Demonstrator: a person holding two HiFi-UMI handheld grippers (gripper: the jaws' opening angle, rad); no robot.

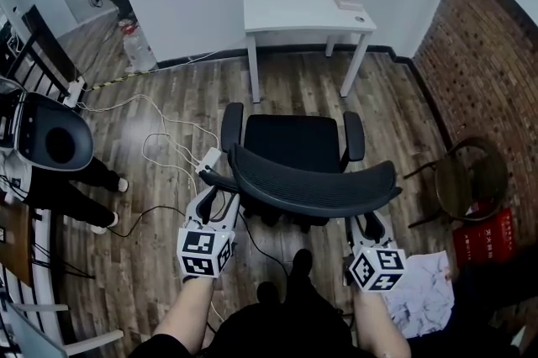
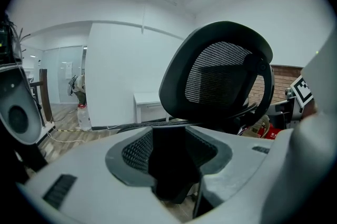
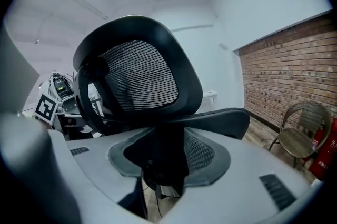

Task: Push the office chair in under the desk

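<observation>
**Both grippers at the chair's backrest, chair not yet under the desk**

In the head view the office chair [image 1: 294,142] stands in the middle of the frame on the wooden floor [image 1: 395,104]. Its seat faces the white desk [image 1: 294,7] at the top centre. A strip of bare floor lies between the two, so the chair is well apart from the desk and no part of it is beneath the top. The curved mesh backrest [image 1: 315,188] is the part nearest the person.

The left gripper [image 1: 221,193] is at the backrest's left end, in the lower left of the frame. Its jaws are spread wide with the dark edge of the backrest between them, and its own view shows no pad pressing on that edge.

The right gripper [image 1: 363,223] is at the backrest's right end, lower right. Its jaws are likewise spread, straddling the dark frame without clamping it.

White cables [image 1: 160,138] trail over the floor to the left. A wicker chair [image 1: 471,180] stands by the brick wall [image 1: 479,54] on the right.
</observation>
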